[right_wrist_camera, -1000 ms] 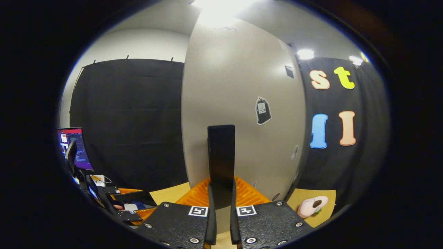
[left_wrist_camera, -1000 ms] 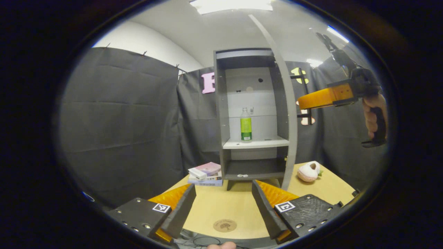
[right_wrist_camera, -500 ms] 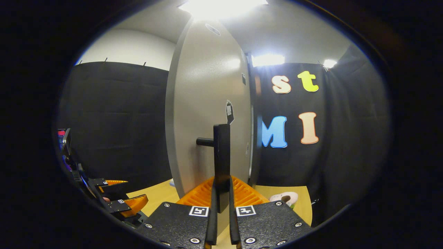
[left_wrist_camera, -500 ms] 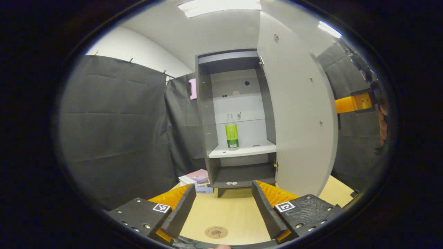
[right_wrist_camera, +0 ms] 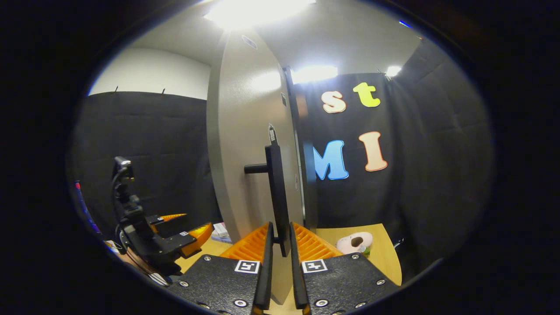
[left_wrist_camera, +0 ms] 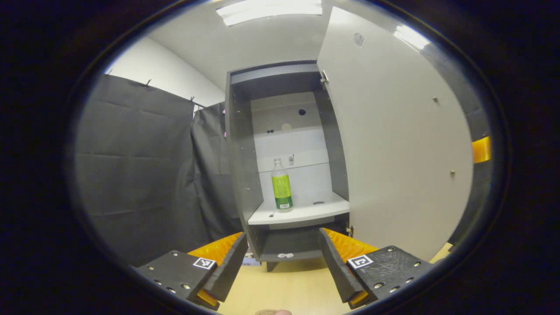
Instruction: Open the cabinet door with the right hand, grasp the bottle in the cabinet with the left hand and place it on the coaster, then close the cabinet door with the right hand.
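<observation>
Bottle (left_wrist_camera: 281, 184) stands upright on the cabinet's white shelf (left_wrist_camera: 302, 212), behind our left gripper (left_wrist_camera: 282, 258), whose fingers are spread with nothing between them. We see the right gripper (right_wrist_camera: 278, 258) pinching the door handle (right_wrist_camera: 276, 192), the cabinet door (left_wrist_camera: 393, 144) swung wide. Risks we judge: letting the handle go may let the door drift into the left gripper's path; a hurried reach may tip the tall bottle.

Black cloth (left_wrist_camera: 144, 166) is hanging around my booth, a white wall (right_wrist_camera: 153, 78) showing above it. Ceiling lights (left_wrist_camera: 267, 8) are glaring overhead. A light wooden worktop (left_wrist_camera: 284, 288) is spreading below; a pink plush toy (right_wrist_camera: 355, 242) is lying on it.
</observation>
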Available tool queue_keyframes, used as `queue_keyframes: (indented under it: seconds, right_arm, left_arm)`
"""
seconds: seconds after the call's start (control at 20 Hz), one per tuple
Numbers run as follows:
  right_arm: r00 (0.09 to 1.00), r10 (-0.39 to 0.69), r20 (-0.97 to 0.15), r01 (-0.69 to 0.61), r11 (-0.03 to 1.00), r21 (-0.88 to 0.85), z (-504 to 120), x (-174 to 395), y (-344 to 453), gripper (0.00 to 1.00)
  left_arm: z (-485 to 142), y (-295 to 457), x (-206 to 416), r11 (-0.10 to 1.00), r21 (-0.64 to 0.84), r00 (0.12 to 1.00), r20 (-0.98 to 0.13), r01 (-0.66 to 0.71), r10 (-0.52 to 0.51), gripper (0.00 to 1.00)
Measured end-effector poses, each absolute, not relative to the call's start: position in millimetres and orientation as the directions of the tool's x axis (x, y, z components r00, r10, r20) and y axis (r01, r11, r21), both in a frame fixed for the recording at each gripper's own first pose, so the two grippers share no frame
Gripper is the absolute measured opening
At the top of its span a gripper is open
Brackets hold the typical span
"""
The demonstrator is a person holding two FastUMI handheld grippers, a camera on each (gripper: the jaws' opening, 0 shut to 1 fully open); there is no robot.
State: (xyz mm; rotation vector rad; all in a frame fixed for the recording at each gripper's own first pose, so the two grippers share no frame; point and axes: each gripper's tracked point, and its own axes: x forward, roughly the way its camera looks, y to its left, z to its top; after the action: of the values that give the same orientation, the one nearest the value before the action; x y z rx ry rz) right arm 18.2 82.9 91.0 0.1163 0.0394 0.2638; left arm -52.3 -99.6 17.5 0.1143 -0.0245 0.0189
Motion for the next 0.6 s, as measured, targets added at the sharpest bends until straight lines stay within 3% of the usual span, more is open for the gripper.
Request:
queue_keyframes:
  seconds: [0.1,0.15,0.2,0.25,0.35,0.4,0.45,0.55,0.6]
  right_arm:
    - [0.982,0.185,-0.029,-0.182,0.98,0.084,79,3,58,0.45]
    - [0.992,0.129,-0.004,-0.129,0.99,0.063,80,-3,40,0.76]
    - [0.998,0.056,0.033,-0.057,0.997,0.05,84,-6,20,0.91]
    - [0.998,-0.004,0.055,0.001,0.999,0.043,85,-12,4,0.96]
    - [0.992,-0.11,0.053,0.107,0.992,0.066,78,-13,-22,0.96]
    - [0.987,-0.158,0.035,0.154,0.984,0.086,73,-13,-33,0.95]
    - [0.98,-0.199,0.015,0.196,0.975,0.11,69,-13,-43,0.95]
    - [0.964,-0.266,-0.015,0.265,0.952,0.15,64,-14,-56,0.95]
    - [0.954,-0.298,-0.024,0.298,0.941,0.162,61,-15,-60,0.95]
  left_arm:
    - [24,-95,-10,0.992,0.122,0.999,0.043,-0.014,0.009,0.96]
    - [30,-95,10,0.992,0.125,0.998,0.057,-0.004,-0.004,0.96]
    - [32,-96,32,0.991,0.13,0.998,0.063,0.008,-0.016,0.96]
    - [33,-94,54,0.991,0.132,0.998,0.063,0.01,-0.019,0.93]
    - [36,-92,99,0.993,0.12,0.997,0.072,0.018,-0.027,0.9]
    - [38,-94,120,0.993,0.116,0.996,0.079,0.026,-0.036,0.96]
    - [37,-93,140,0.992,0.126,0.996,0.084,0.027,-0.038,0.9]
    - [33,-93,178,0.989,0.142,0.996,0.077,0.027,-0.038,0.96]
    - [29,-92,196,0.991,0.133,0.997,0.071,0.023,-0.032,0.93]
